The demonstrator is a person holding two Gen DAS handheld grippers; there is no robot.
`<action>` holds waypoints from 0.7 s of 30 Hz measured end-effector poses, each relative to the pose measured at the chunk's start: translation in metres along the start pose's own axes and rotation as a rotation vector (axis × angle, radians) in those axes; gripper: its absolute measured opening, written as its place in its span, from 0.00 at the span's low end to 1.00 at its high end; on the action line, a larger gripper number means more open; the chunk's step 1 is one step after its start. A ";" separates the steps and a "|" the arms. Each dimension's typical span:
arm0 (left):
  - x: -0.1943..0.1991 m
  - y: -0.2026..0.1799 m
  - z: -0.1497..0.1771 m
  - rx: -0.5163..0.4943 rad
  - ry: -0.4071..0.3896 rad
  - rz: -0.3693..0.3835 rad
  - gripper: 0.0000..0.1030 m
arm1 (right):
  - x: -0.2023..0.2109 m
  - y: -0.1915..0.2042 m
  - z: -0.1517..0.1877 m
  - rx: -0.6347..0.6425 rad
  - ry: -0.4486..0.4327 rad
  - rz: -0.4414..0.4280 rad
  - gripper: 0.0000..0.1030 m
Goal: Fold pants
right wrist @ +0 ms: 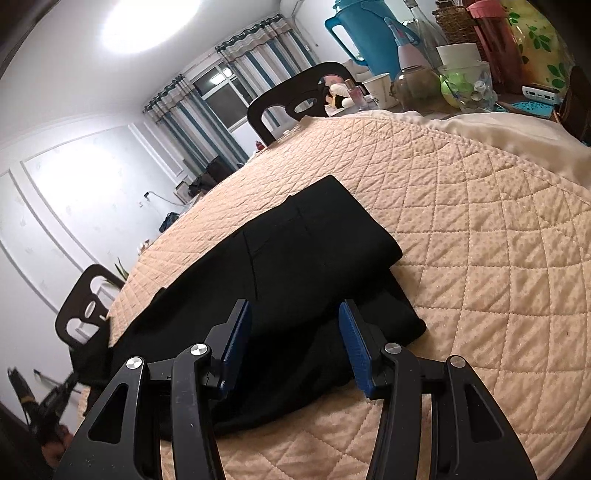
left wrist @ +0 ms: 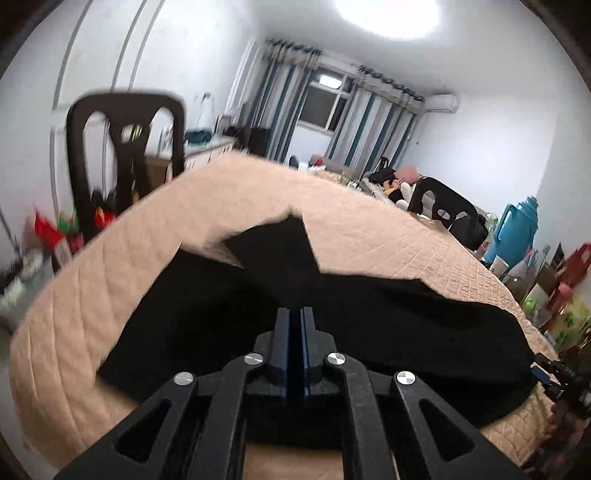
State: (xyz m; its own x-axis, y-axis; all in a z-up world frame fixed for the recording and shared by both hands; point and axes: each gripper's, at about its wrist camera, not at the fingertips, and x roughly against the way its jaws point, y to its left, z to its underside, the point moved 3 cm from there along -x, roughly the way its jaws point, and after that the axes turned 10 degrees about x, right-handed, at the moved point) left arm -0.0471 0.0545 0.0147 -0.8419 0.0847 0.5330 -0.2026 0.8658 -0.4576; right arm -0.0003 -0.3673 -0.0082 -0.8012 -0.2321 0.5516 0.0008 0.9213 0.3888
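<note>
Black pants [left wrist: 369, 325] lie on a peach quilted table cover [left wrist: 369, 229]. In the left wrist view my left gripper [left wrist: 295, 314] is over them with its blue pads pressed together; whether cloth is between them is hidden. A pointed flap of the pants [left wrist: 288, 240] lies ahead of it. In the right wrist view the pants [right wrist: 295, 251] lie folded in layers. My right gripper [right wrist: 295, 317] is open and empty, low over their near edge, with its blue pads [right wrist: 356, 343] apart.
Dark chairs [left wrist: 125, 155] [right wrist: 295, 96] stand around the table. A blue jug [right wrist: 365, 33], cups, jars and bottles crowd the far right of the table [right wrist: 461, 81]. A white cloth [right wrist: 517, 133] lies at the cover's right edge. The other gripper [left wrist: 554, 373] shows at the right.
</note>
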 end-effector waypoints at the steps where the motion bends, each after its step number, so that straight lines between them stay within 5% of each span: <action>1: -0.001 0.004 0.005 0.006 0.010 0.001 0.08 | 0.000 0.000 -0.001 0.001 0.001 0.002 0.49; 3: -0.005 0.010 0.011 0.022 0.029 0.013 0.17 | 0.000 -0.001 -0.001 0.000 0.003 0.004 0.49; 5: -0.011 0.019 0.013 0.079 0.057 0.028 0.39 | 0.000 -0.003 -0.002 -0.012 0.003 0.002 0.49; 12: -0.006 0.037 0.013 0.172 0.051 0.010 0.44 | 0.005 -0.009 -0.003 -0.016 -0.007 0.024 0.49; 21: -0.034 0.024 -0.001 0.134 0.074 -0.073 0.42 | 0.002 -0.007 -0.004 -0.013 -0.007 0.029 0.49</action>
State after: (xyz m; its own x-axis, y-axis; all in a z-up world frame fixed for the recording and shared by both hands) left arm -0.0230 0.0725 -0.0135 -0.7845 0.0639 0.6168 -0.3310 0.7980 -0.5037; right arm 0.0009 -0.3759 -0.0071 -0.8050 -0.2032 0.5574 0.0317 0.9235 0.3824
